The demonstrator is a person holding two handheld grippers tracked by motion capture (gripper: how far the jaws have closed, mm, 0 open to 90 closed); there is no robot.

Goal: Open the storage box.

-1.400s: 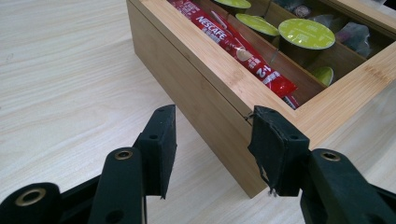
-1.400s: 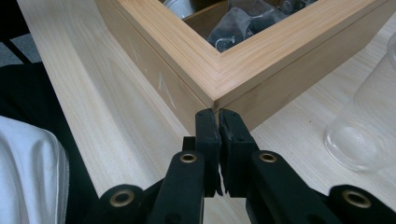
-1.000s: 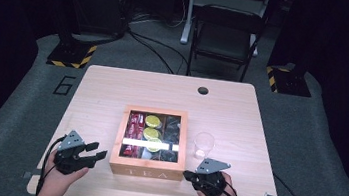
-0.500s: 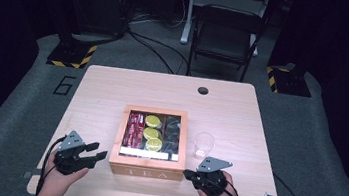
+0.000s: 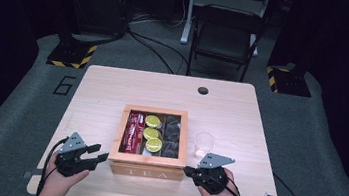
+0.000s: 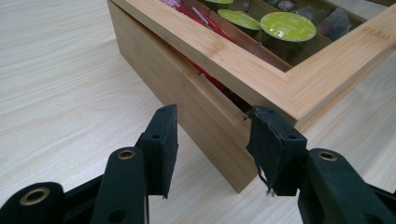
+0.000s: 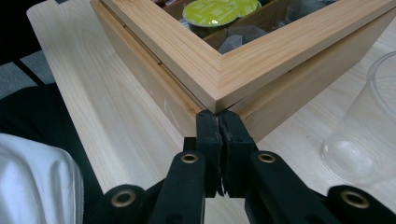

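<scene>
A wooden tea box (image 5: 146, 165) with a glass-paned lid stands near the table's front edge, holding red packets (image 5: 133, 132), green-topped capsules (image 5: 151, 133) and dark sachets (image 5: 172, 135). My left gripper (image 5: 101, 152) sits at the box's front left corner. In the left gripper view its jaws (image 6: 215, 121) stand apart and empty, just short of the corner of the box (image 6: 187, 93), where the lid sits slightly off the base. My right gripper (image 5: 187, 170) is at the front right corner. Its jaws (image 7: 218, 116) are shut, tips against the seam under the lid of the box (image 7: 154, 65).
A clear plastic cup (image 5: 203, 143) stands just right of the box, close to my right gripper, and is seen again as the cup (image 7: 364, 130). The light wooden table (image 5: 240, 116) has a cable hole (image 5: 203, 90) at the back. A folding chair (image 5: 225, 39) stands behind it.
The bright reflection on the glass lid has shifted and faded. Both hands have stayed almost where they were.
</scene>
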